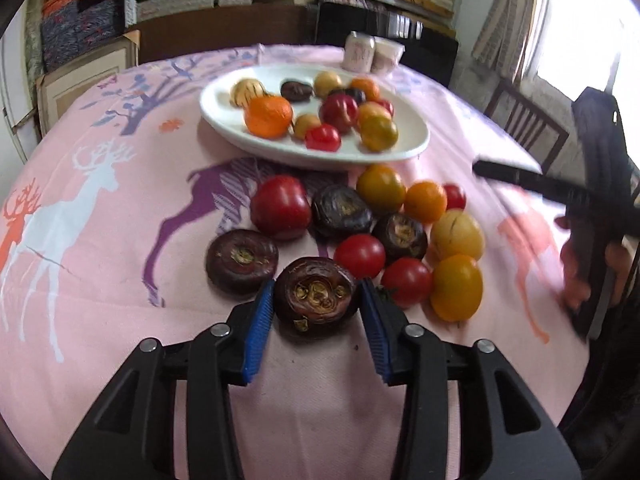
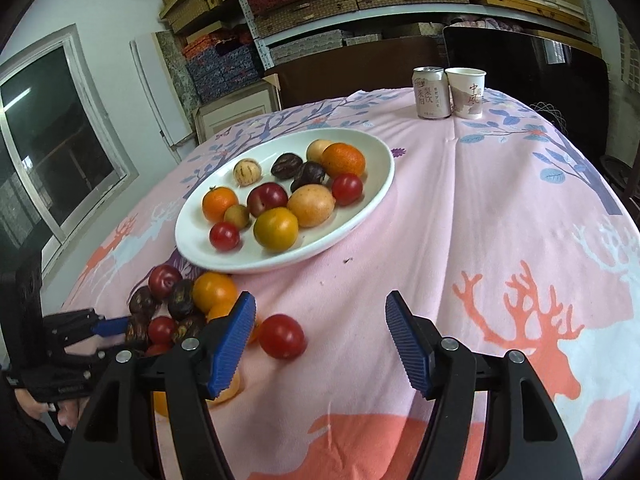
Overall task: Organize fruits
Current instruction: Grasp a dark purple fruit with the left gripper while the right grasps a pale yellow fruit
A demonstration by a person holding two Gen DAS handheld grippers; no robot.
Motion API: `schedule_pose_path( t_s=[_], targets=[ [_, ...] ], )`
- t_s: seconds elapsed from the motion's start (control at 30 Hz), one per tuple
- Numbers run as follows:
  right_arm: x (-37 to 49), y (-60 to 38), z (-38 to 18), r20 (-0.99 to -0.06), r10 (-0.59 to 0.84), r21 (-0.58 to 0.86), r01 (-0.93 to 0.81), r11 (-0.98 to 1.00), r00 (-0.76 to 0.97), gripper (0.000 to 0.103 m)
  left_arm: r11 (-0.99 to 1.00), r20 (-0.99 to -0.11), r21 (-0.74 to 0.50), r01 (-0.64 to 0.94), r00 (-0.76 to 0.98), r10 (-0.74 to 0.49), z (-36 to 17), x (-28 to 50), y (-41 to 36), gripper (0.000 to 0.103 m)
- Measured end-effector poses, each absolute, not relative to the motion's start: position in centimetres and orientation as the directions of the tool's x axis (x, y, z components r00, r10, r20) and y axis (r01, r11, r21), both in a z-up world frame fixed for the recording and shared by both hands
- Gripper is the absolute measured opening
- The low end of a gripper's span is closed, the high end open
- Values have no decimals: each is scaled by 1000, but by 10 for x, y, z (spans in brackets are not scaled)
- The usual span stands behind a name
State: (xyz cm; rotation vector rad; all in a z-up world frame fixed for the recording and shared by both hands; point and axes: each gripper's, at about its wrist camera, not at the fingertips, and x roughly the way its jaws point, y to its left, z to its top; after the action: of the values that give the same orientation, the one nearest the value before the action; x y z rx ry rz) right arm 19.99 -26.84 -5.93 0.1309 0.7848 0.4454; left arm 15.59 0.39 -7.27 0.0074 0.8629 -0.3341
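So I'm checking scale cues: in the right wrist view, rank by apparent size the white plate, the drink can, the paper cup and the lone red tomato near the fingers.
1. white plate
2. paper cup and drink can: look alike, no ranking
3. lone red tomato: looks slightly smaller, but it is nearer the camera, so unsure

one plate (image 2: 372,208), one can (image 2: 431,93), one paper cup (image 2: 467,93) (side by side), two grippers (image 1: 318,308)

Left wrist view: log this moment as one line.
left gripper: astride dark purple fruit, grip unclear | right gripper: open, empty | white plate: partly filled | loose fruits remain on tablecloth
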Motion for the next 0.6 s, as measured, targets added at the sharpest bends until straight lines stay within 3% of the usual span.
schedule_pose_path(
  t_s=[0.1, 0.17, 0.33, 0.6],
  targets=[
    [196, -272, -60, -650, 456, 302, -345, 889, 607, 68, 948, -680, -148, 280, 667, -304, -61, 145, 13, 42],
    [191, -270, -62, -658, 466, 303, -358, 883, 592, 61, 950, -657, -169, 264, 688, -308, -58, 144, 18, 42],
    [164, -241, -56, -632, 544, 270, -501, 822, 551, 61, 945, -658, -193, 264, 679, -324, -56, 148, 21, 42],
    [172, -215, -70, -710, 511, 284, -467, 837, 484, 61, 941, -661, -187, 282, 673, -333, -57, 147, 19, 42]
  ],
)
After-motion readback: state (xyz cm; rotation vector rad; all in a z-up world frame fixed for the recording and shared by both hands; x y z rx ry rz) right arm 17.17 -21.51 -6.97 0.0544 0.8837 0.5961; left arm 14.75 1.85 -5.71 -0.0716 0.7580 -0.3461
